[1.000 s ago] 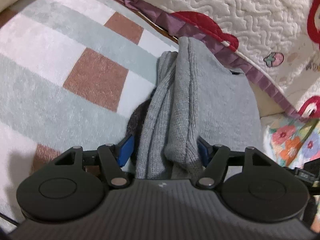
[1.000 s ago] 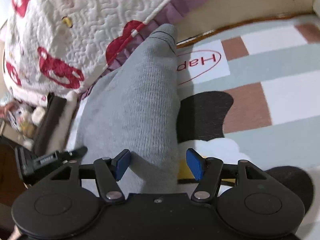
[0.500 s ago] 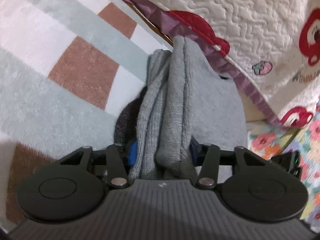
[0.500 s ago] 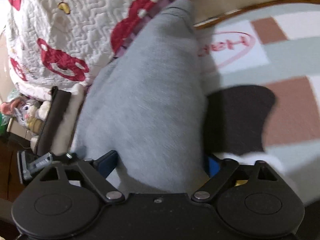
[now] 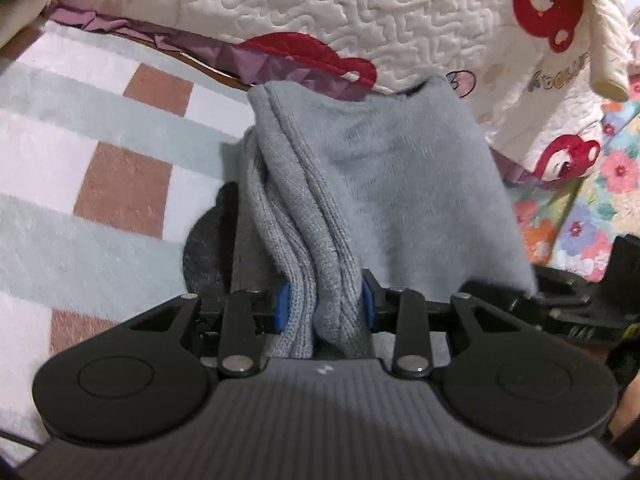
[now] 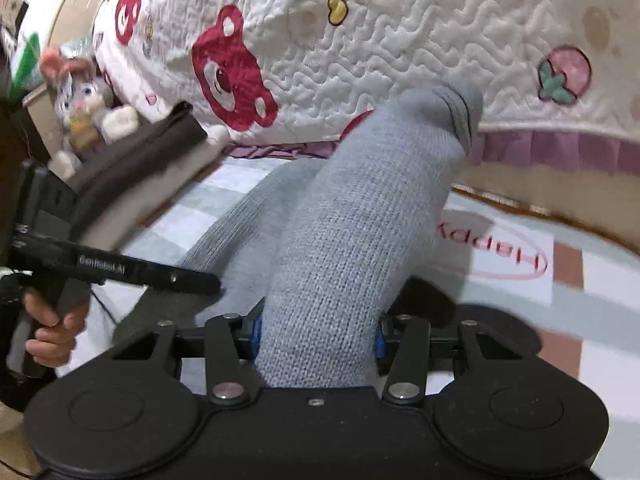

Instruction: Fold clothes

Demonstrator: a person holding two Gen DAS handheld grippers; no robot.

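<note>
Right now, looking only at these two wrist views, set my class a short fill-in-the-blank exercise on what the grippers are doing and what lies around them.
1. Both the left gripper and the right gripper are shut on a knitted garment whose colour is ____.
2. The red animal faces stitched on the white quilt are ____.
3. The word printed in red on the checked rug reads ____.
4. The pads on the gripper fingers are coloured ____.

Missing words: grey; bears; Happy; blue

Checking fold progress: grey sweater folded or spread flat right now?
Folded, not flat. The grey sweater shows stacked knit layers bunched between the left claw pads; the right claw grips another thick bundle, lifted off the rug.
</note>
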